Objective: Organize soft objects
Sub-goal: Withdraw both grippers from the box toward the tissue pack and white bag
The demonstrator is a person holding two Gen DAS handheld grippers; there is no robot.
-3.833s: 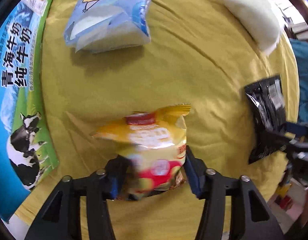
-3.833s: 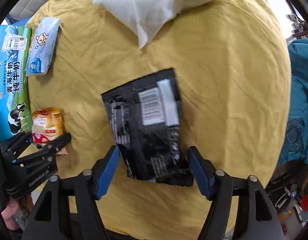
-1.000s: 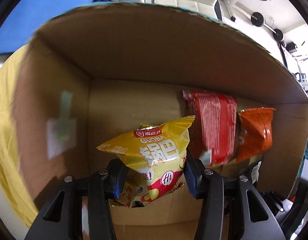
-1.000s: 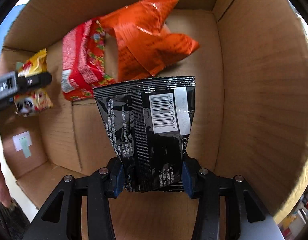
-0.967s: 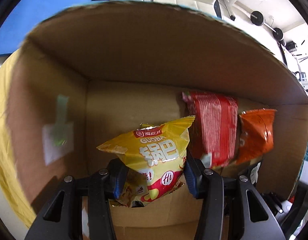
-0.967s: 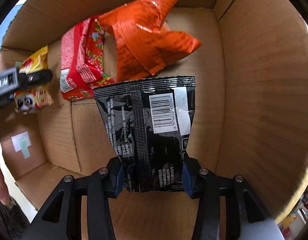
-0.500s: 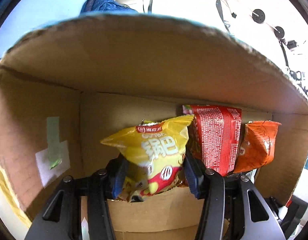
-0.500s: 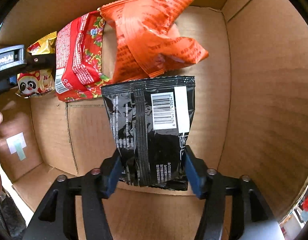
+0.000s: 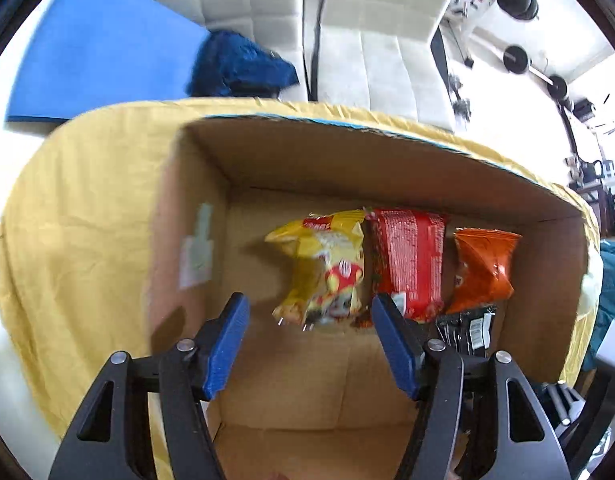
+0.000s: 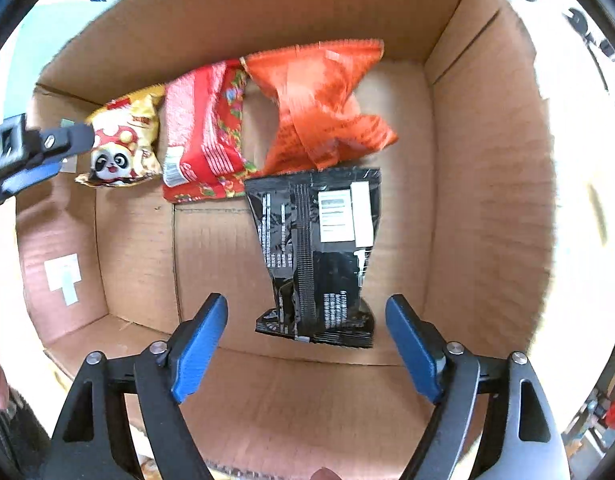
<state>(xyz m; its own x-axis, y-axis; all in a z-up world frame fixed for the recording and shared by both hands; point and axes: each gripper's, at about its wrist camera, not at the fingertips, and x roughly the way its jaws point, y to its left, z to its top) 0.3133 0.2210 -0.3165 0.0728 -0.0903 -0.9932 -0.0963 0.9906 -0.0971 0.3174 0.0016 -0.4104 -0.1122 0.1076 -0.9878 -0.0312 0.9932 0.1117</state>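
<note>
A cardboard box (image 9: 387,160) (image 10: 487,184) stands open on a yellow cloth. Inside lie a yellow snack bag (image 9: 323,268) (image 10: 123,140), a red bag (image 9: 407,260) (image 10: 203,132), an orange bag (image 9: 481,268) (image 10: 319,104) and a black bag (image 10: 319,248) (image 9: 467,330). My left gripper (image 9: 309,344) is open and empty above the box, just back from the yellow bag. My right gripper (image 10: 307,344) is open and empty, just back from the black bag. The left gripper's tip also shows in the right wrist view (image 10: 39,144).
The yellow cloth (image 9: 87,208) covers the round table around the box. A blue mat (image 9: 99,60), a dark blue cloth (image 9: 239,68) and white cushioned seats (image 9: 347,32) lie beyond. Teal fabric (image 9: 611,280) hangs at the right edge.
Both grippers have opened and let go: the yellow bag and the black bag now lie in the box. Both grippers have pulled back and up from the box.
</note>
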